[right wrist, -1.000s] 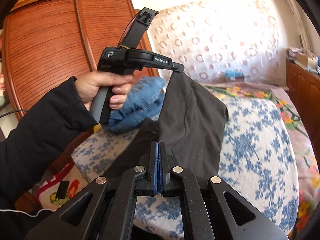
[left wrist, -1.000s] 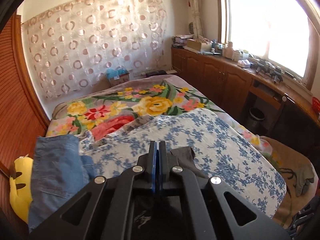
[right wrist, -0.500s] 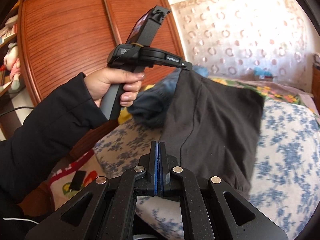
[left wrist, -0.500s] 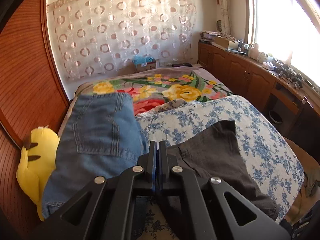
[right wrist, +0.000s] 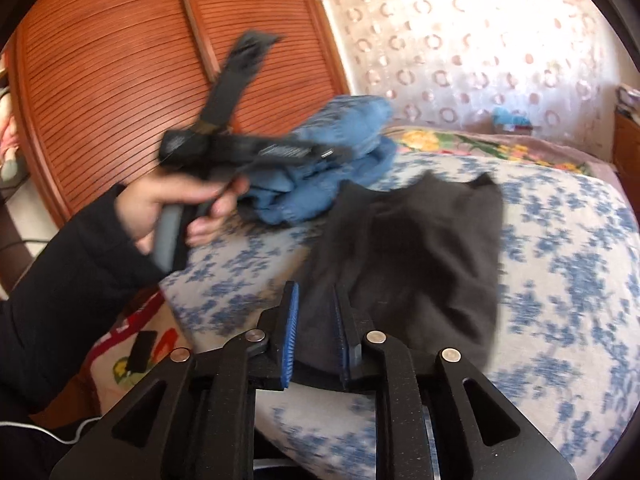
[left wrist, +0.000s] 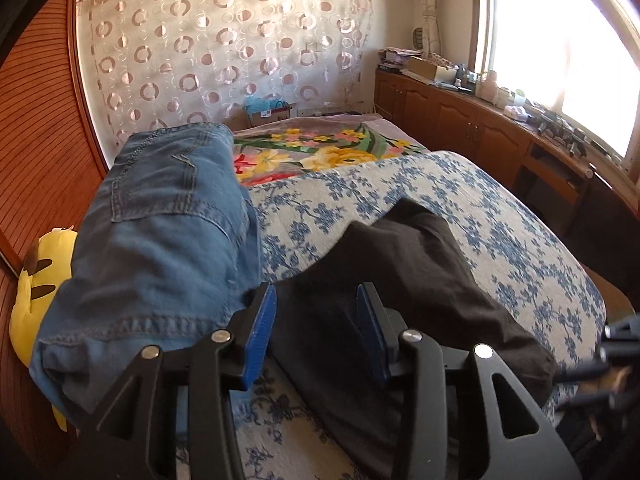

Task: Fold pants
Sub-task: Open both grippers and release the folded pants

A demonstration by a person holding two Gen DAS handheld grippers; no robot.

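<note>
Both jaws are opening—left hand-held gripper (left wrist: 316,330) wide, right hand-held gripper (right wrist: 315,330) narrow—so the pants (left wrist: 400,276) beside the jeans (left wrist: 168,232) may flop crooked.

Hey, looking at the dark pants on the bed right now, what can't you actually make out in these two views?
- Dark pants, left wrist view: near end hidden behind the left gripper, whose jaws are opening.
- Dark pants, right wrist view: motion blur hides seams and fold lines; near edge covered by the right gripper, also opening.
- Yellow plush toy: mostly hidden by the jeans.
</note>
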